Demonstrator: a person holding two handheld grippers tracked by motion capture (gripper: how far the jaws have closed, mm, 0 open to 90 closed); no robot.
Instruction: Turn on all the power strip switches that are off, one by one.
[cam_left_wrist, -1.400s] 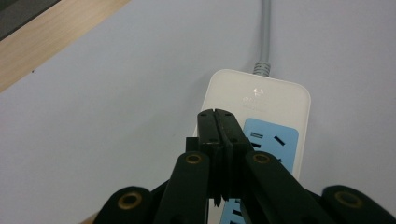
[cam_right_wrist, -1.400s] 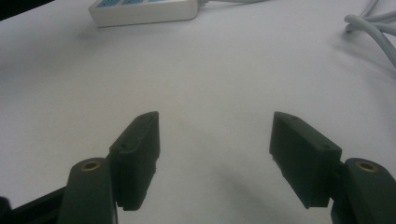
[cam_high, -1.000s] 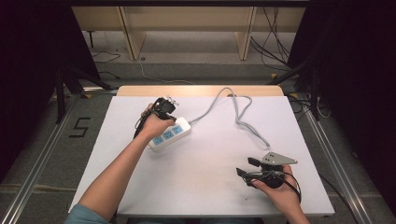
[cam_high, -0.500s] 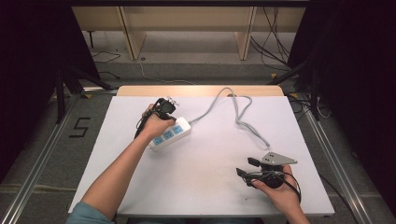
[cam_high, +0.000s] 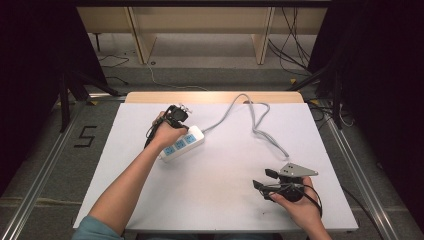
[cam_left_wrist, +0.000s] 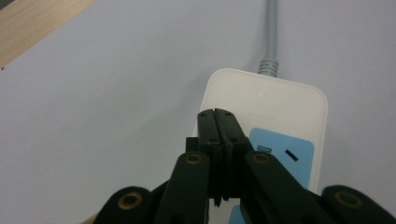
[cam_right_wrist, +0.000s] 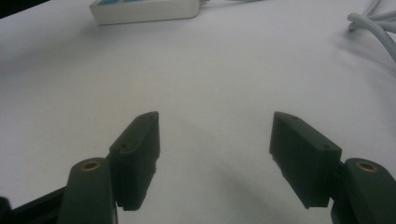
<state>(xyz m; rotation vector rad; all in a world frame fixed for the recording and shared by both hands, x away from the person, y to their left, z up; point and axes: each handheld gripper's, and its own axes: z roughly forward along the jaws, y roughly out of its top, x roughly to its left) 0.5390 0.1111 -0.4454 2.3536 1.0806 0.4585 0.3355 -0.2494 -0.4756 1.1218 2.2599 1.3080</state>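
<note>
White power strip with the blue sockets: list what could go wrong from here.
1. The left tongs are shut, tips over the white plastic power strip with blue sockets; pressing down or sideways could slide the strip on the smooth white table.
2. Its grey cable lies in loops toward the far edge; dragging the strip may pull them taut or snag them.
3. The right tongs wait open, apart from the strip, so nothing steadies it.
</note>
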